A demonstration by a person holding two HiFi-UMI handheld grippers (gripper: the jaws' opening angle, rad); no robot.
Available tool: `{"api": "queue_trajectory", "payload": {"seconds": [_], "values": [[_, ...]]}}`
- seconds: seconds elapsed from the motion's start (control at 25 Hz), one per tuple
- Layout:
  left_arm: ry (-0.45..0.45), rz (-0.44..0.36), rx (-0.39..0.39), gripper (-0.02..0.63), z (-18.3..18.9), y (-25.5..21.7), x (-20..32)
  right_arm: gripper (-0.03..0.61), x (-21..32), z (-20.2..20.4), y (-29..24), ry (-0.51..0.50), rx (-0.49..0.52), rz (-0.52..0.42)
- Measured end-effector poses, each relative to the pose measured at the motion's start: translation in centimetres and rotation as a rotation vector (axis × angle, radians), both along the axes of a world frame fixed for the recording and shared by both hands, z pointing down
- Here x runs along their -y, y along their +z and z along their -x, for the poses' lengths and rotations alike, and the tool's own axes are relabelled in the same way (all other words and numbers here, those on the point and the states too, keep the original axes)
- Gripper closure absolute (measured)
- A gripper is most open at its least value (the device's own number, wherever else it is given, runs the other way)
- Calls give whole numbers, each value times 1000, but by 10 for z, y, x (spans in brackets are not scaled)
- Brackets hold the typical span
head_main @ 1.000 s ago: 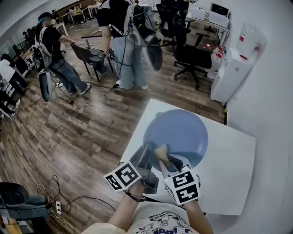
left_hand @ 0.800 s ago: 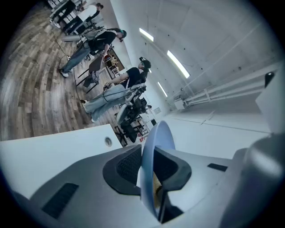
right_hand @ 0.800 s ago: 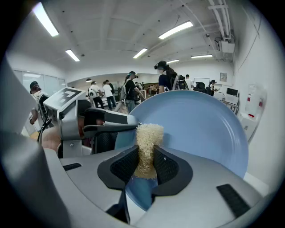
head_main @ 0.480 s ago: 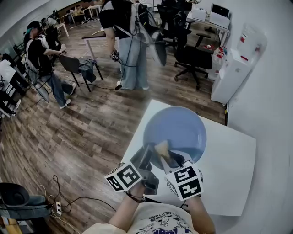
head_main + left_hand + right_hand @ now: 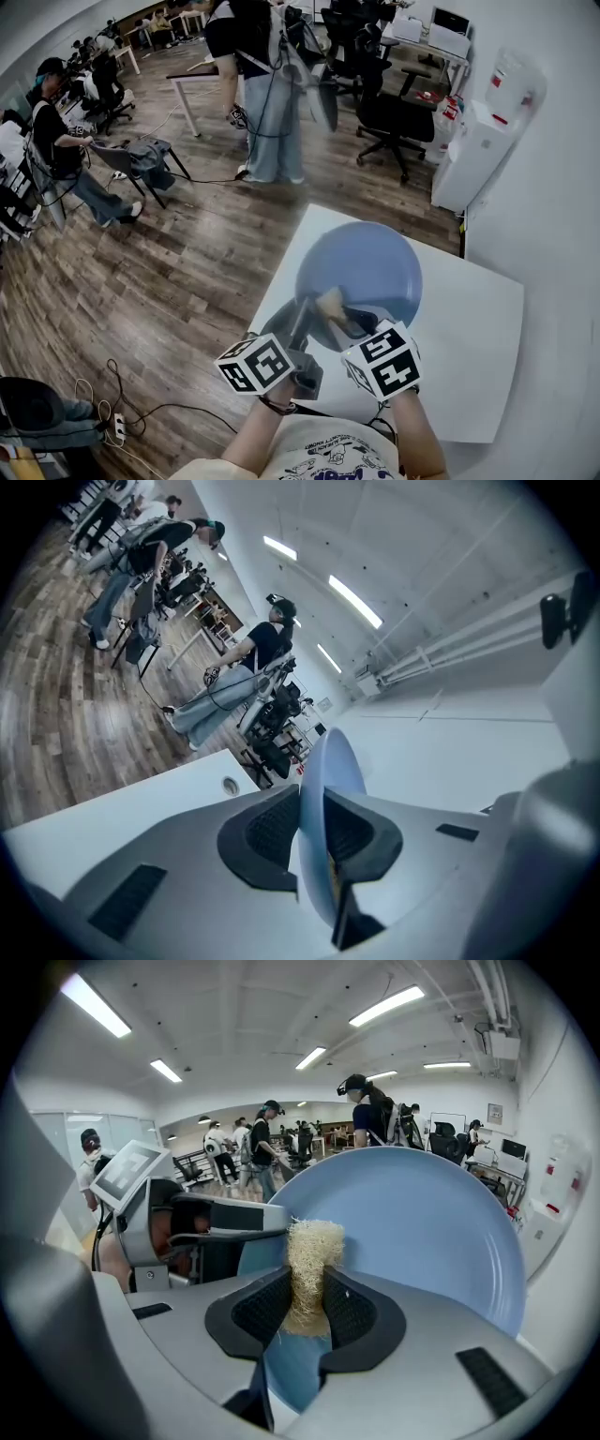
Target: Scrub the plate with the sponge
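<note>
Centrally, above white square table (image 5: 473,352), round pale-blue plate (image 5: 367,264) stands on edge, face toward person; left gripper (image 5: 314,803), jaws just closing, clamps its near rim; right gripper (image 5: 305,1293) pinches beige fibrous sponge (image 5: 312,1246), lengthwise along jaws, apparently touching plate.

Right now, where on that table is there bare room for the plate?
The widest bare patch of the table lies right of the plate, out to its right edge. A strip is bare beyond the plate's far rim. It's crowded at the near rim: the left claw, just closing tighter on the plate, meets the right claw and its sponge.
</note>
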State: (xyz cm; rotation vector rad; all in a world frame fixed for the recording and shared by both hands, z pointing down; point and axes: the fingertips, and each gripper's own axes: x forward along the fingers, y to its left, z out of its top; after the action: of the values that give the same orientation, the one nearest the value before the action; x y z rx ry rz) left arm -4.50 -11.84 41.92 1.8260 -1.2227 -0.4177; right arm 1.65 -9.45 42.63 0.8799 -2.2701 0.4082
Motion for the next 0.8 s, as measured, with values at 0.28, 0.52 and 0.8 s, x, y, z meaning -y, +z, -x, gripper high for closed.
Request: {"api": "queue_trajectory", "payload": {"seconds": [0.28, 0.52, 0.8], "values": [[24, -11, 4, 557, -6, 3, -4, 474, 10, -5, -4, 21, 8, -19], [42, -18, 11, 557, -13, 0, -4, 474, 20, -7, -12, 33, 17, -43], [61, -24, 17, 557, -20, 0, -4, 474, 35, -12, -19, 57, 27, -76]]}}
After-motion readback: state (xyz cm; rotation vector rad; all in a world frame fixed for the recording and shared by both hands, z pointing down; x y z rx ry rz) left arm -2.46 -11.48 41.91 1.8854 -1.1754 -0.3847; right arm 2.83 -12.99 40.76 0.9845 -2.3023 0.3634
